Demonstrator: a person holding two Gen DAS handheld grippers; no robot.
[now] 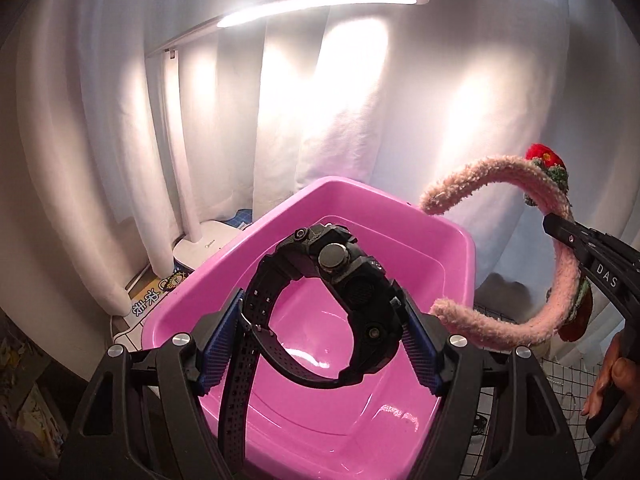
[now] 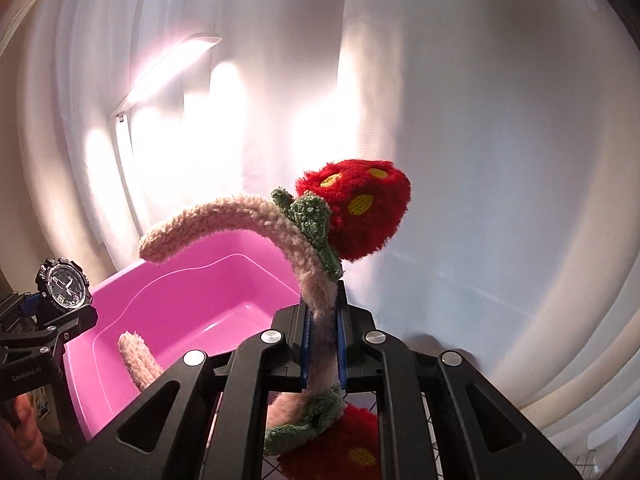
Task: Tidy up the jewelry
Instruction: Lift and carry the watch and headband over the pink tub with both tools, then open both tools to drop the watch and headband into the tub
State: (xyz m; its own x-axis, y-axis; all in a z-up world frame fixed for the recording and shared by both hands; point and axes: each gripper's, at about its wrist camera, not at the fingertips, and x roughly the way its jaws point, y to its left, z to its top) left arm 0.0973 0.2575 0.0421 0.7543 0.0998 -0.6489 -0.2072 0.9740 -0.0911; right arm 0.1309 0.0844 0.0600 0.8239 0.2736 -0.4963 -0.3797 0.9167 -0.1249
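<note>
Behind everything I see a white curtain (image 1: pixel 120 140) filling the far side, lit by a white desk lamp (image 1: pixel 320 2) whose base stands at far left. Below it sits my pink tub (image 1: pixel 208 292), open and shiny inside, its far rim close to the curtain. Over the tub's right edge I'm holding a fuzzy pink headband (image 2: pixel 256 216) with plush red strawberries (image 2: pixel 360 208) on green leaves; my right gripper (image 2: pixel 323 344) is clamped tight on the band between its blue pads, one end curling over the tub. My left gripper (image 1: pixel 320 336) has its jaws set wide and pressed on a black watch (image 1: pixel 340 280), strap loop squeezed between the pads, hanging above the tub's middle. At the right edge I glimpse a hand (image 1: pixel 612 376) on the other gripper's handle
</note>
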